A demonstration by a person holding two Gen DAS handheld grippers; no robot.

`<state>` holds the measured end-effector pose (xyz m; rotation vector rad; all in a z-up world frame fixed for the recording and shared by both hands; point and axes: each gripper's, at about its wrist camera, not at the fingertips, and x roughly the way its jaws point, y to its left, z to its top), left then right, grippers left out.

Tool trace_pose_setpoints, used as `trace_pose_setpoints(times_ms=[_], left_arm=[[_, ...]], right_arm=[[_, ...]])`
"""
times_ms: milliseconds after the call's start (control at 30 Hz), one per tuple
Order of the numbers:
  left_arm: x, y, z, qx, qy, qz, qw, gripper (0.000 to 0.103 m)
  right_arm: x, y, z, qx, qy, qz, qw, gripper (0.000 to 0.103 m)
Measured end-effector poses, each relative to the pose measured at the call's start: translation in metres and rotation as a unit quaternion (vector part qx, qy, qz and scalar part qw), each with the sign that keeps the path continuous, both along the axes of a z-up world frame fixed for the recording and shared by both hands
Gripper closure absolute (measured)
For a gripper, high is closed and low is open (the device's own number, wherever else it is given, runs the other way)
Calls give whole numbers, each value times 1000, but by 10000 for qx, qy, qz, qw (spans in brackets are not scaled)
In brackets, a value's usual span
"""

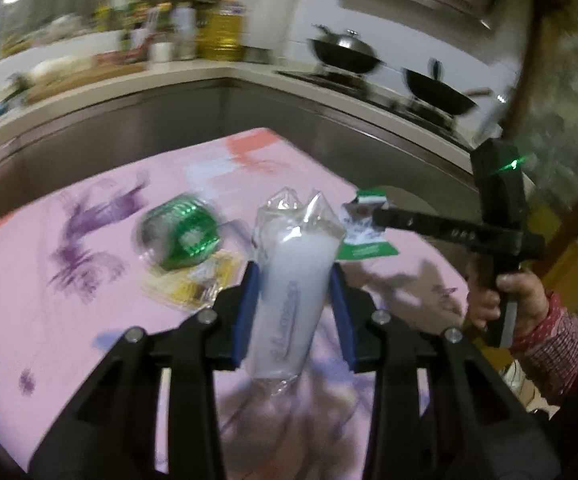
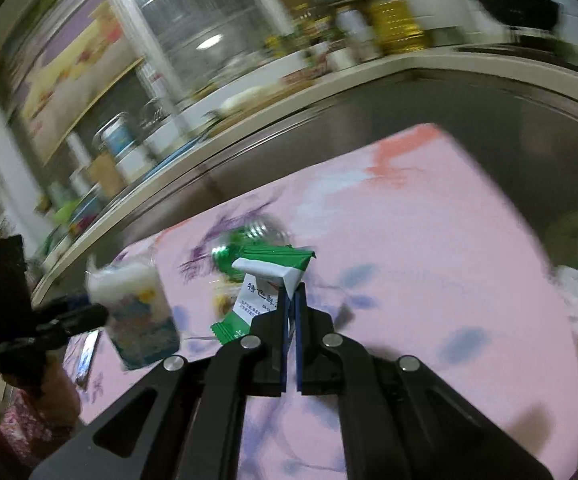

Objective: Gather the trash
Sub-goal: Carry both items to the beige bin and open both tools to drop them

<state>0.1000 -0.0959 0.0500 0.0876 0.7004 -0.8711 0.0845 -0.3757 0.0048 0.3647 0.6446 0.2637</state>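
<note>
The left gripper (image 1: 295, 300) is clamped on a puffy white plastic bag (image 1: 293, 280), up above the pink table (image 1: 69, 300). The right gripper (image 2: 292, 320) pinches a green and white wrapper (image 2: 265, 292). A green roll (image 1: 181, 232) lies on the table.

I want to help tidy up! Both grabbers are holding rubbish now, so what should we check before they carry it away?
1. Left gripper shut on the clear plastic tissue pack: ok.
2. Right gripper shut on the green and white paper wrapper: ok, though pinched only at its edge.
3. Both pieces lifted off the pink patterned tablecloth: ok.
4. Trash bin in sight: not ok, none in view.
5. Table finished: not ok; a crushed green plastic bottle and a yellow wrapper remain.
</note>
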Motion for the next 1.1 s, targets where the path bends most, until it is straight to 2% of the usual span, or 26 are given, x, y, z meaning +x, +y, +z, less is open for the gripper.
trace_pose_setpoints(times_ms=[133, 300, 433, 600, 667, 733, 800, 833, 867, 1000, 1100], left_arm=[[10, -91, 12, 190, -98, -693, 9974, 69], [25, -225, 11, 371, -91, -1472, 9884, 69], [41, -319, -9, 649, 82, -1769, 9820, 69], [56, -391, -43, 1044, 254, -1845, 9769, 69], [61, -409, -56, 1208, 278, -1789, 9760, 66], [68, -423, -71, 1427, 370, -1701, 9743, 36], [71, -428, -80, 1534, 377, -1595, 9745, 33], [71, -429, -83, 1557, 406, -1582, 9742, 33], [74, -429, -84, 1573, 462, -1547, 9743, 33], [72, -409, -73, 1408, 465, -1463, 9781, 33], [68, -386, -59, 1246, 420, -1363, 9819, 33]], right_arm=[[-28, -78, -1, 37, -231, -910, 9956, 103], [-56, -176, -12, -11, -272, -1988, 9797, 103], [-66, -232, -37, -66, -60, -2435, 9699, 103], [-55, -264, -70, 41, 182, -2591, 9657, 103], [-48, -271, -80, 89, 258, -2661, 9636, 102], [-39, -279, -93, 212, 391, -2723, 9612, 98], [-33, -285, -102, 475, 466, -2768, 9586, 83], [-32, -289, -106, 624, 499, -2775, 9574, 58], [-32, -290, -108, 688, 485, -2810, 9560, 41], [-42, -281, -97, 539, 240, -2957, 9535, 40], [-51, -275, -87, 707, 62, -3064, 9493, 40]])
